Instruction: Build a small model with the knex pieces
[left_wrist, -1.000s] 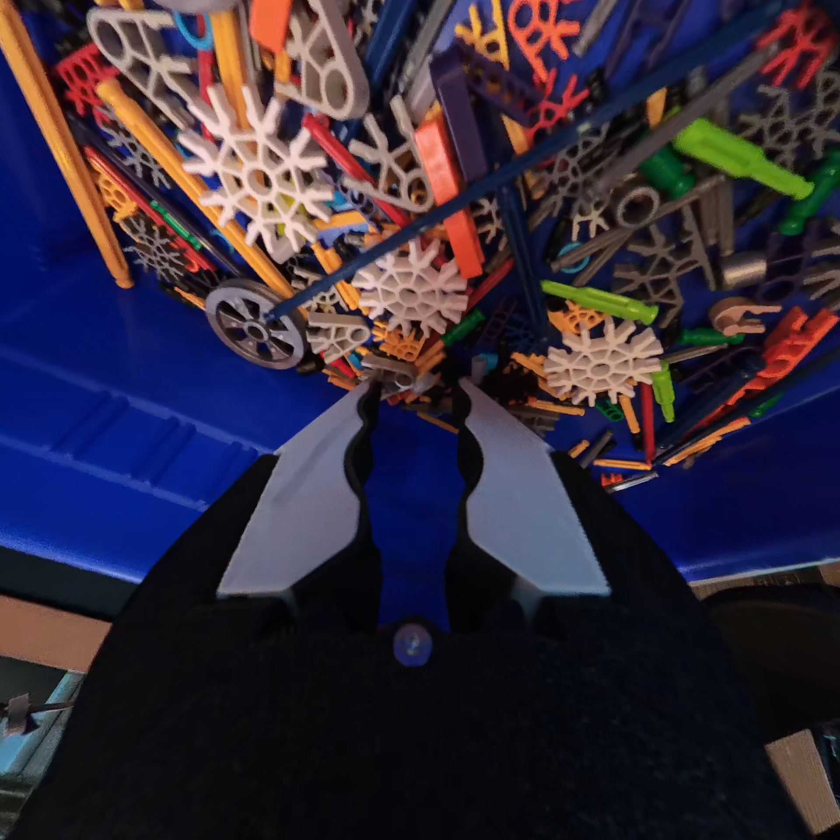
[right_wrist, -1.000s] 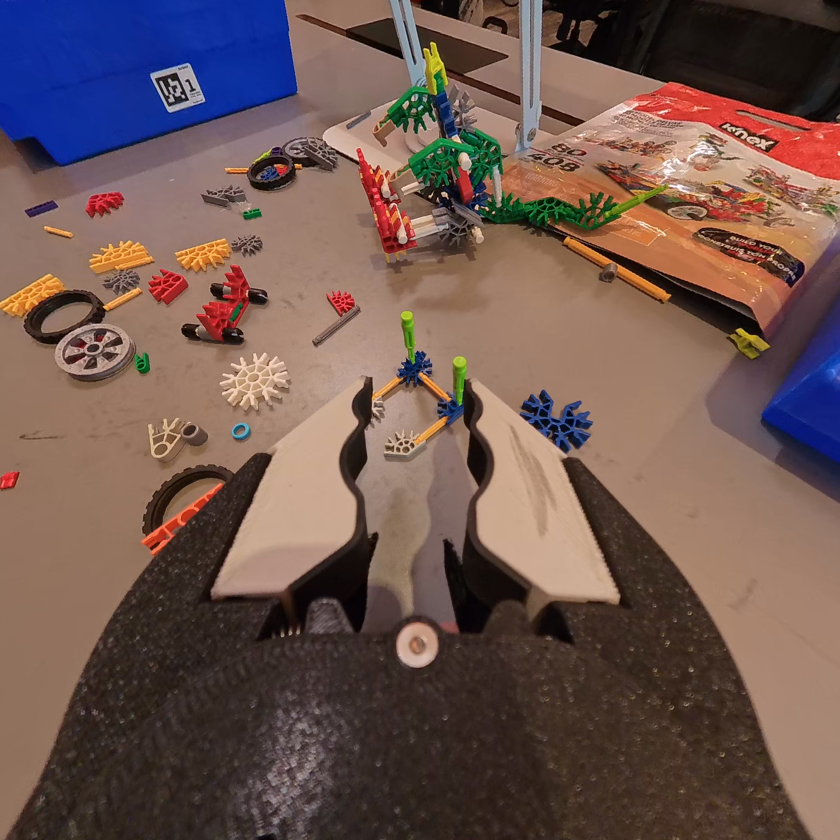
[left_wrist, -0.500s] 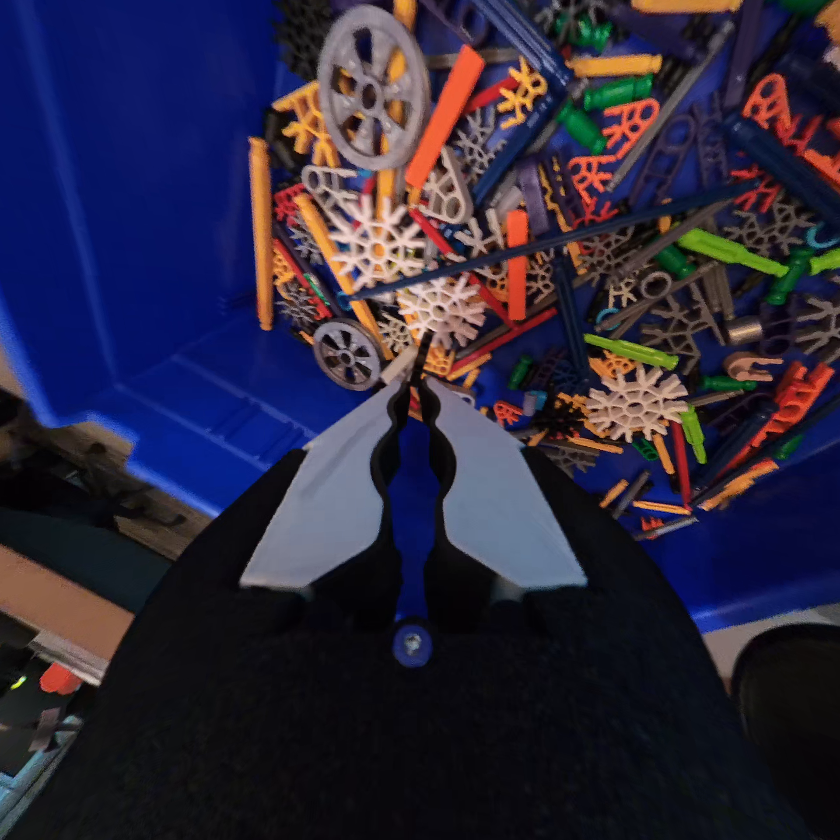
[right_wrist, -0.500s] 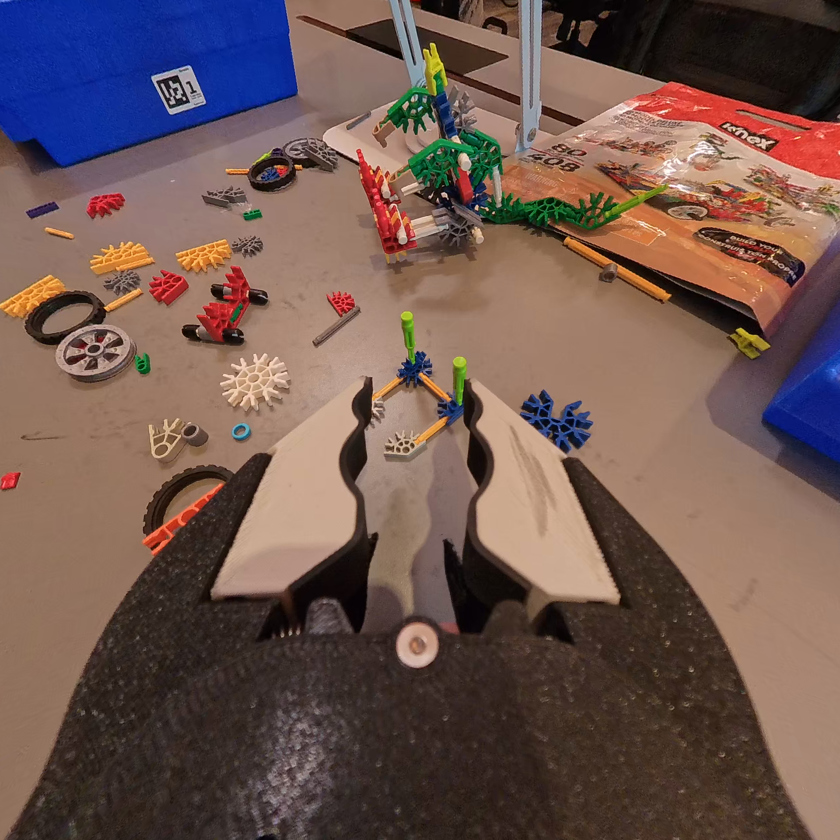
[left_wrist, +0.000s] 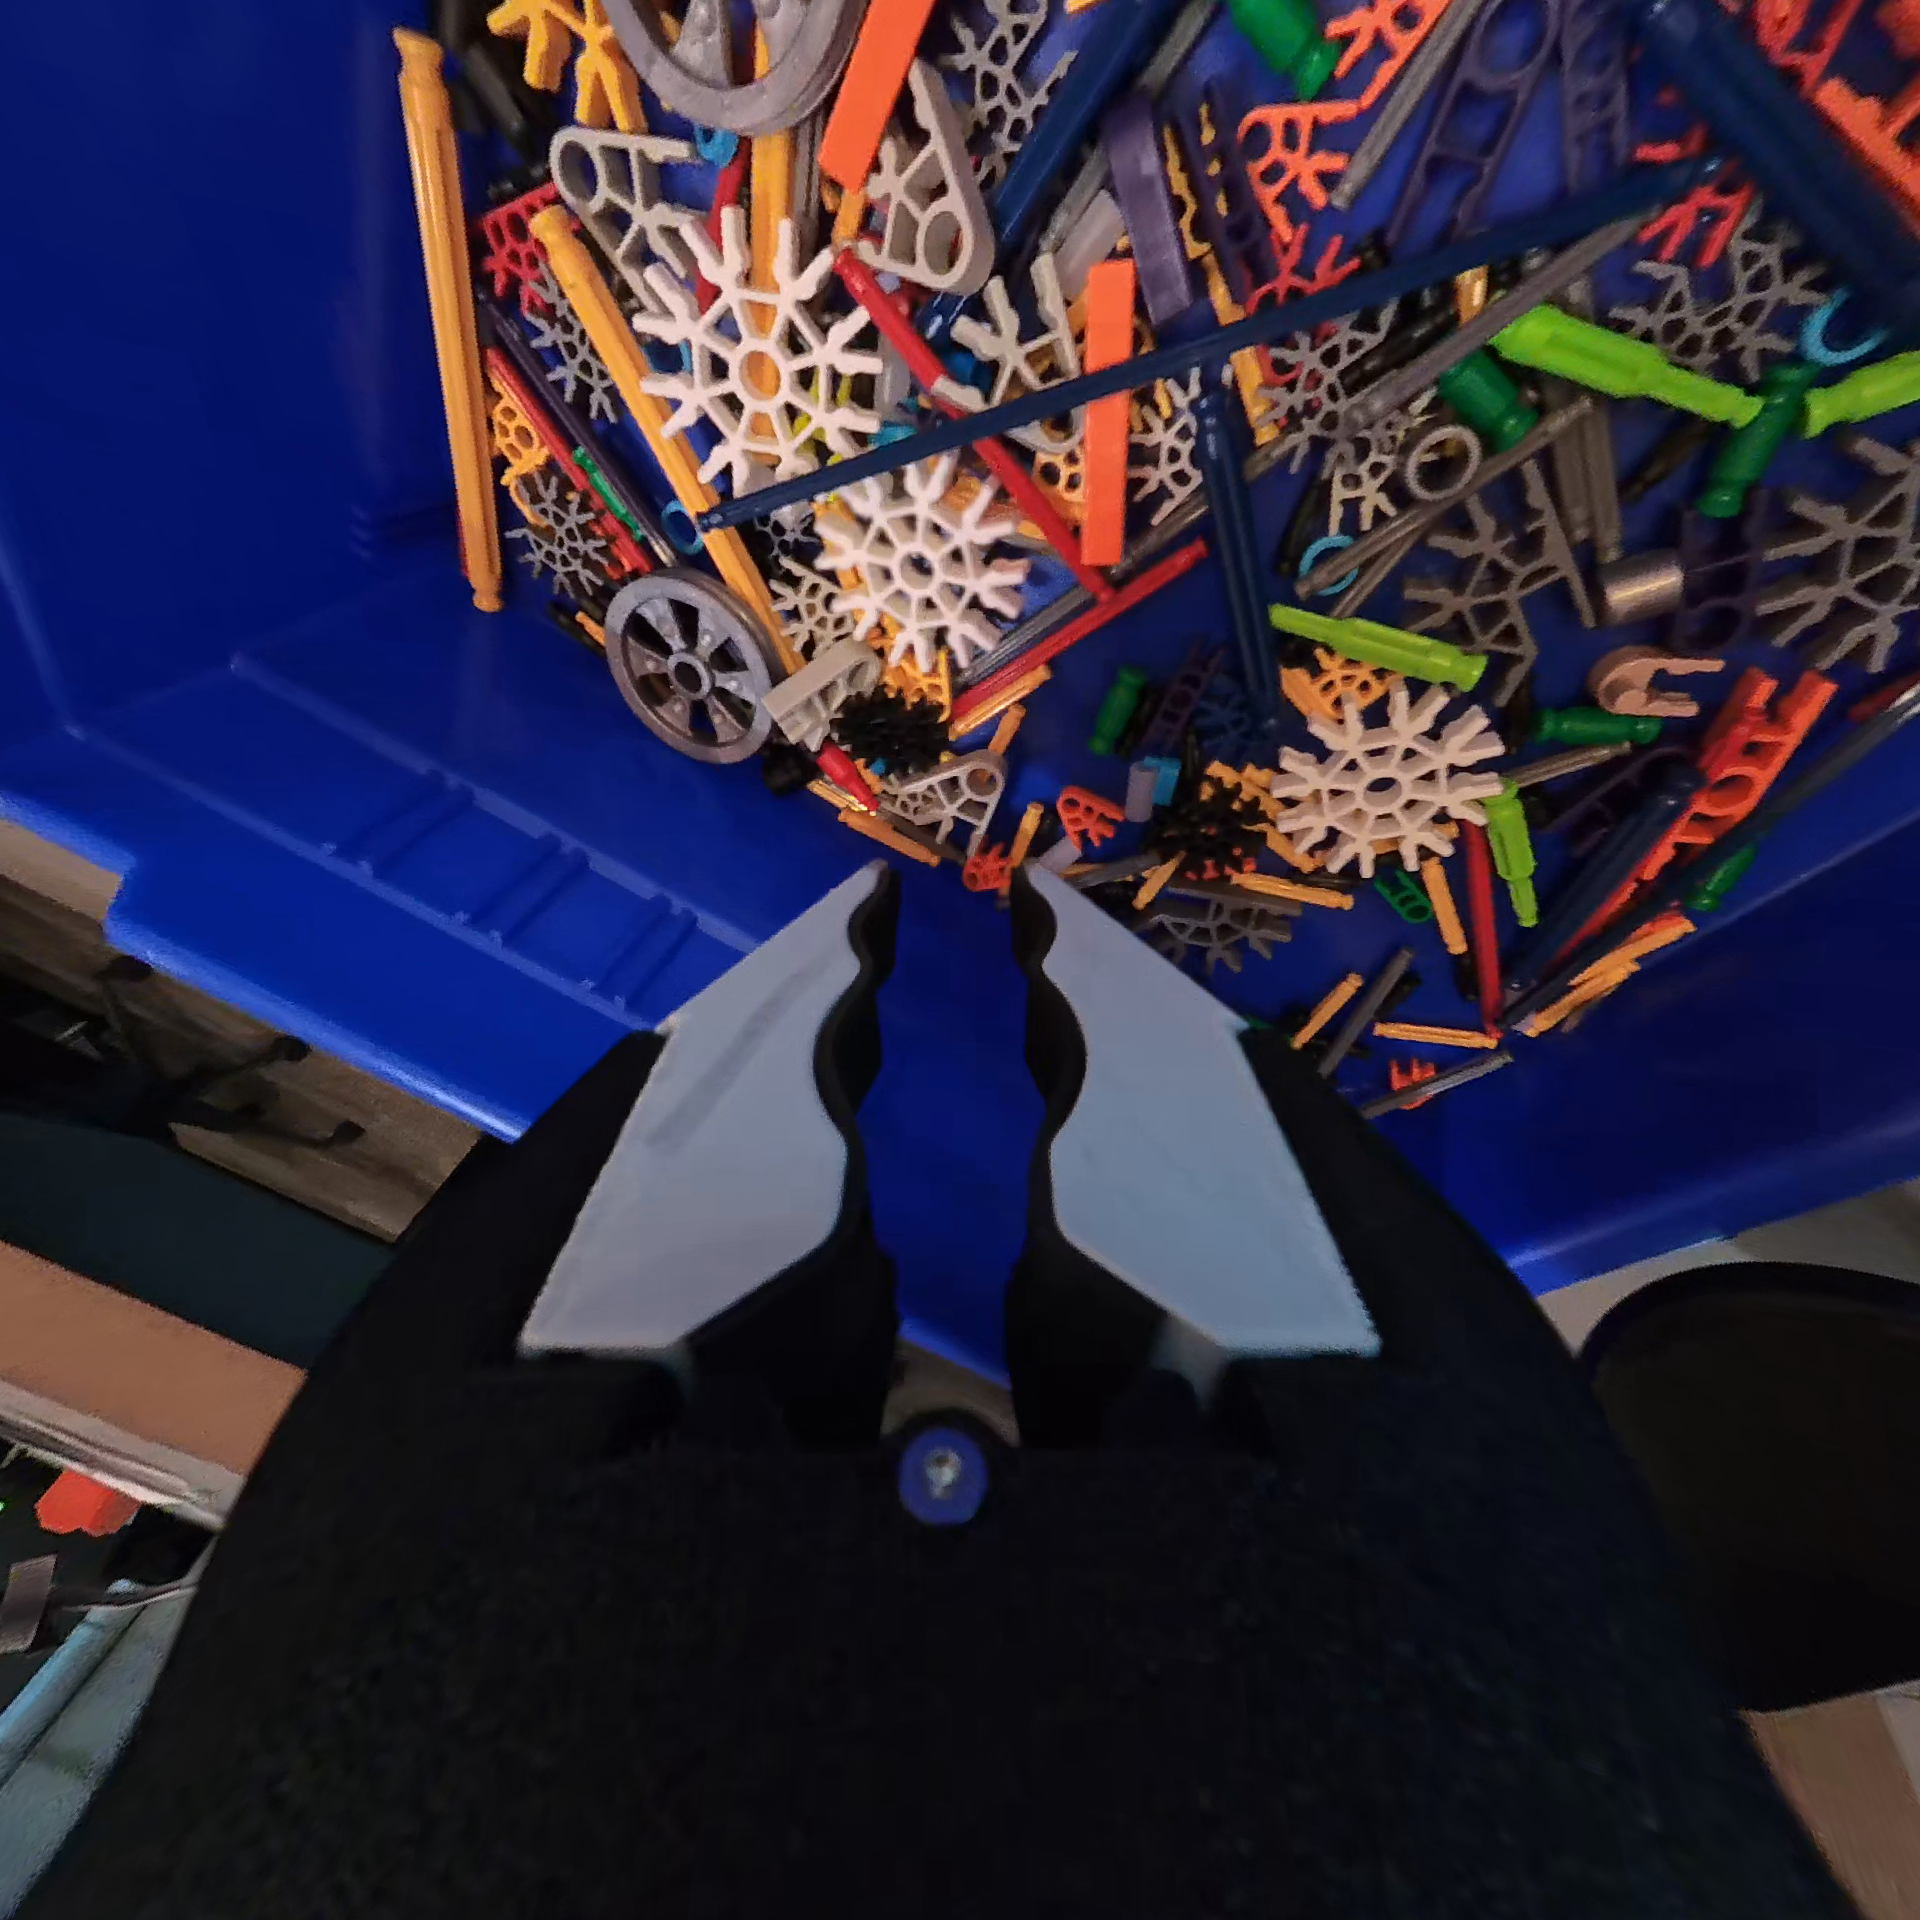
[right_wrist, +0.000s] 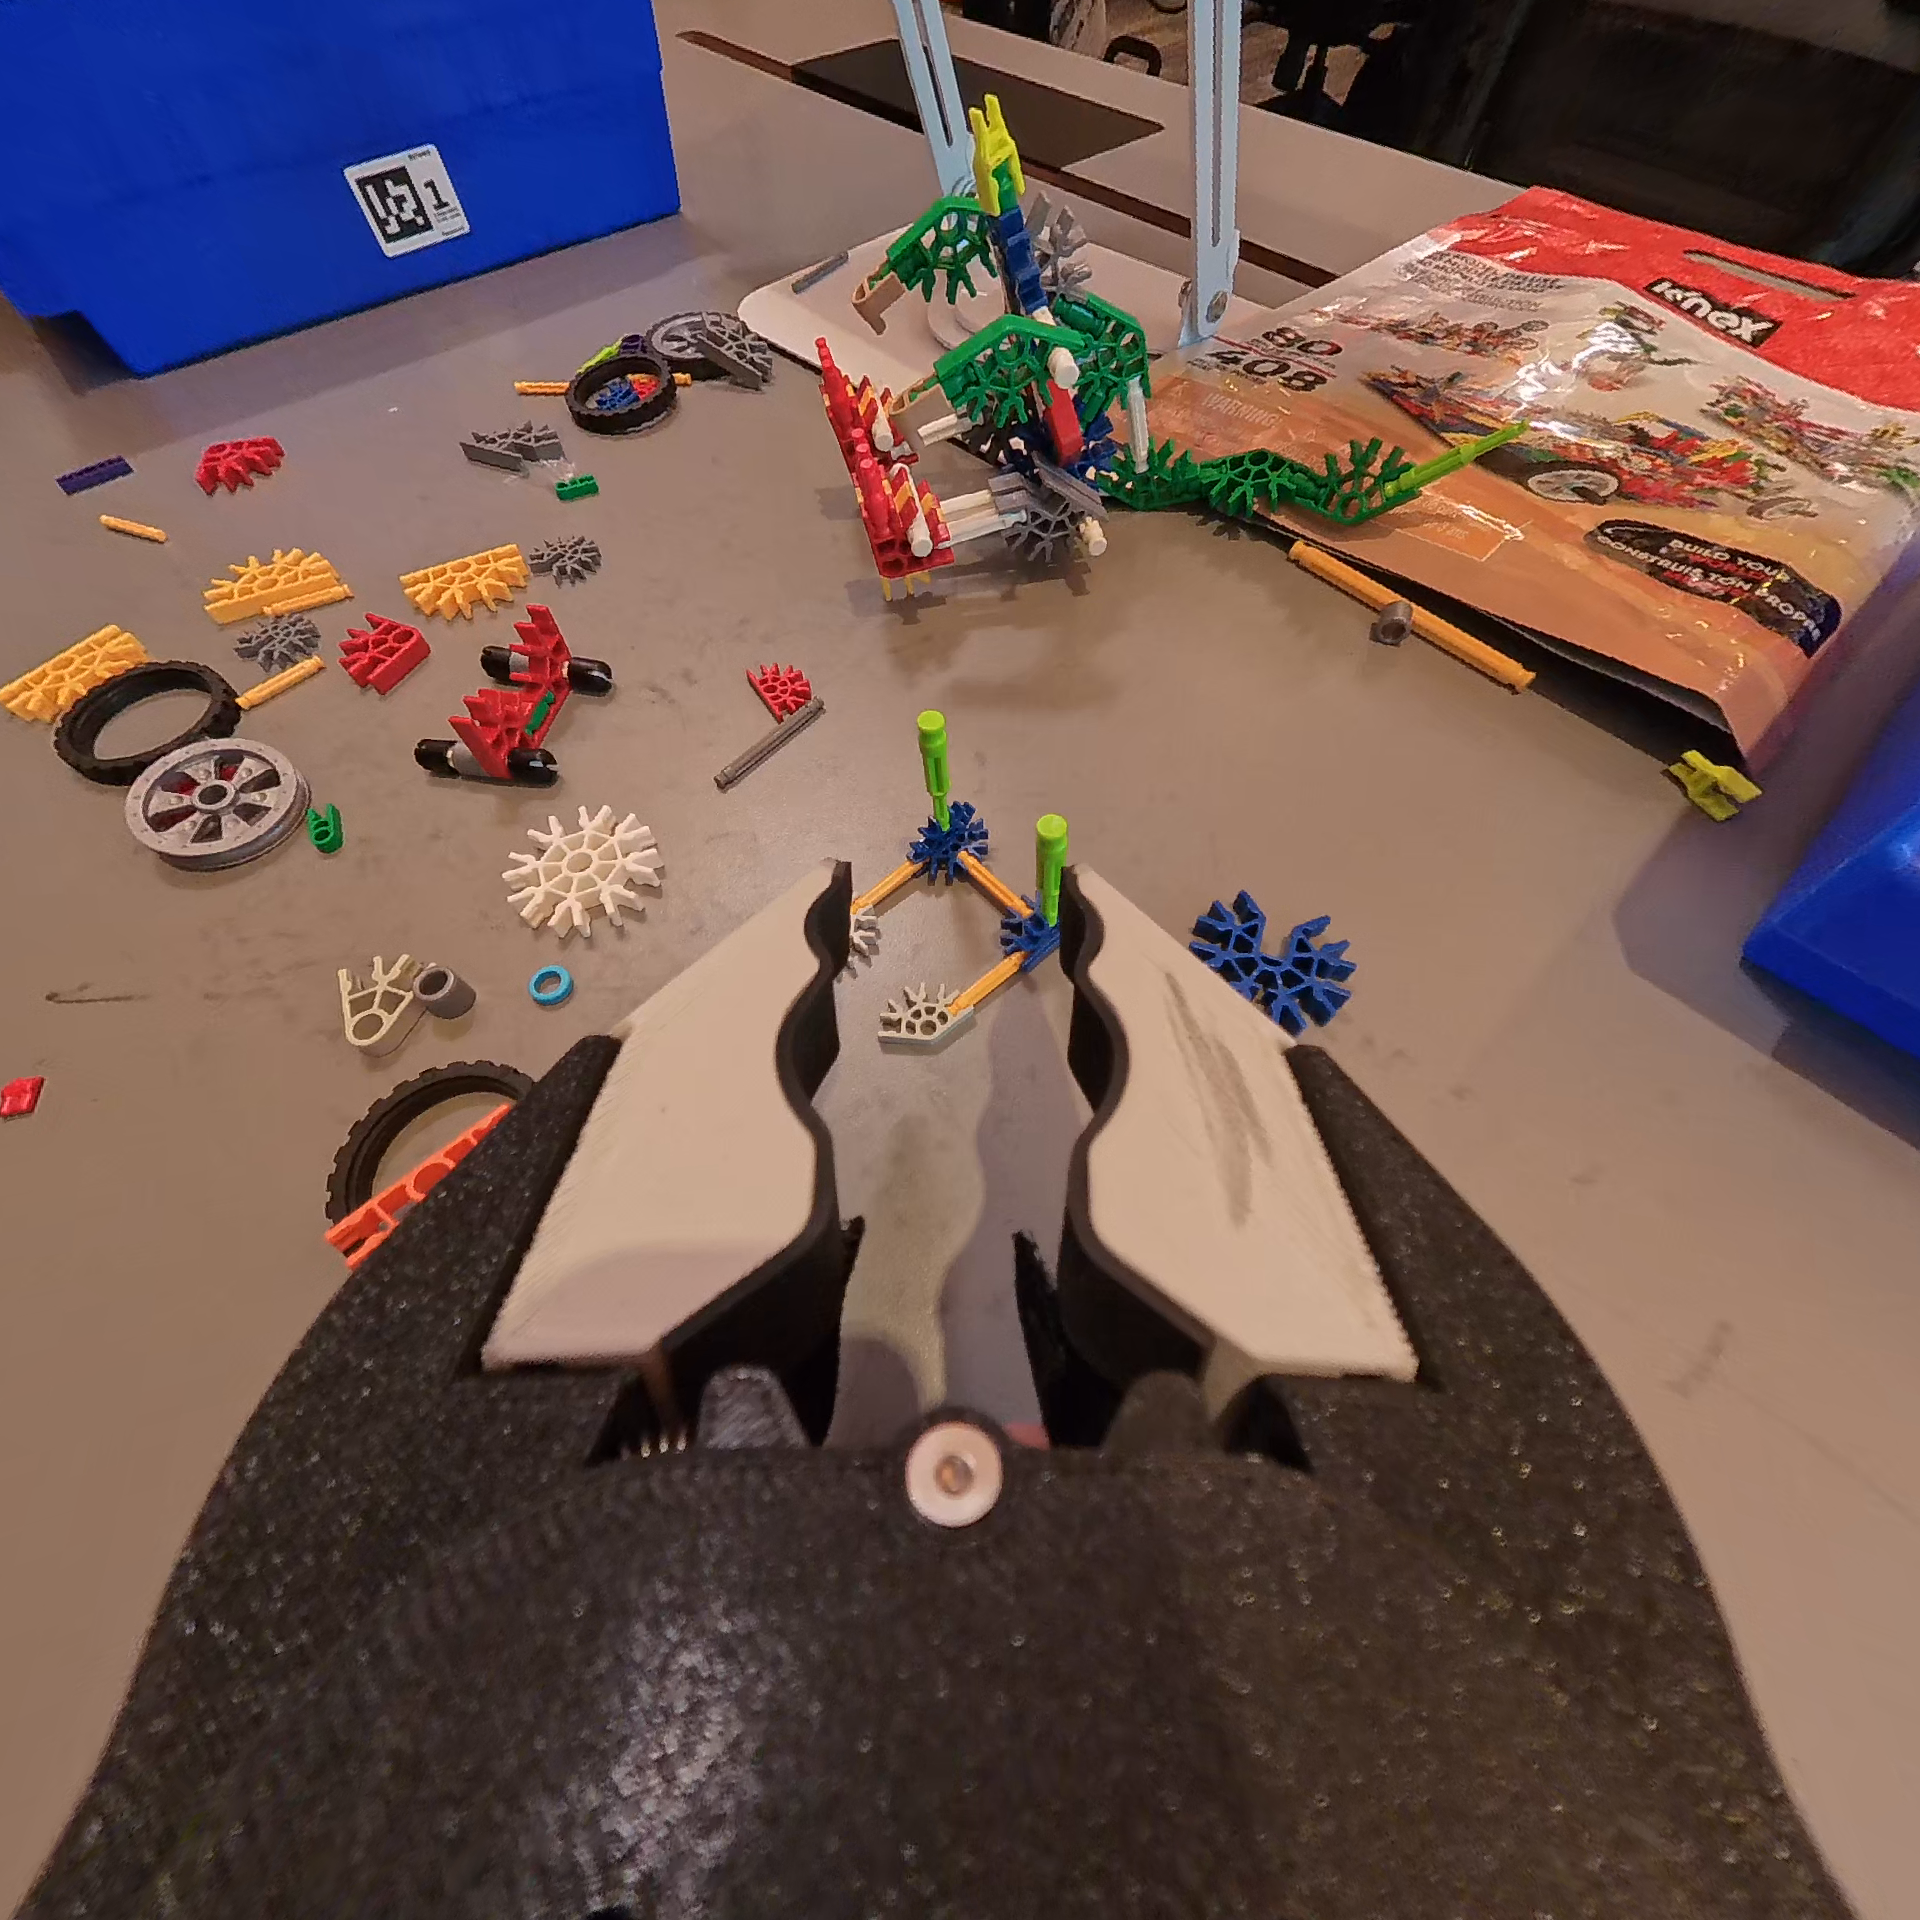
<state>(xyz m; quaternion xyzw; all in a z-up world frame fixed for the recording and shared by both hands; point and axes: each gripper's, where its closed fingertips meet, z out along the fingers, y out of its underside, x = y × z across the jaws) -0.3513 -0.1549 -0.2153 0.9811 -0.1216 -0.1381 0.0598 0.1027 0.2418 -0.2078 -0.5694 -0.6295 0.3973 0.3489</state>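
My left gripper (left_wrist: 952, 885) is open and empty. It hangs over the near wall of a blue bin (left_wrist: 364, 810) that holds a pile of construction-toy pieces (left_wrist: 1143, 468): rods, white snowflake connectors (left_wrist: 920, 561), a grey wheel (left_wrist: 691, 675). Nearest its tips are a small red connector (left_wrist: 987, 868) and a black connector (left_wrist: 888, 727). My right gripper (right_wrist: 954, 885) is open above a grey table (right_wrist: 1299, 1195). A small assembly (right_wrist: 966, 914) of blue connectors, yellow rods, two upright green rods and grey connectors lies between and just beyond its fingertips. The right fingertip (right_wrist: 1081, 914) is next to one blue connector.
On the table are a green and red built model (right_wrist: 997, 416), a printed bag (right_wrist: 1558, 416), a blue bin with a tag (right_wrist: 312, 156), a loose blue connector (right_wrist: 1273, 961), a white snowflake connector (right_wrist: 582, 868), a grey wheel (right_wrist: 213, 800), tyres and several small pieces at the left. Across from one pair of fingers to the other is roughly 60 centimetres.
My left gripper was open, closed to a narrow gap half a second ago, and has opened again while shifting over the bin. The right gripper has not moved.
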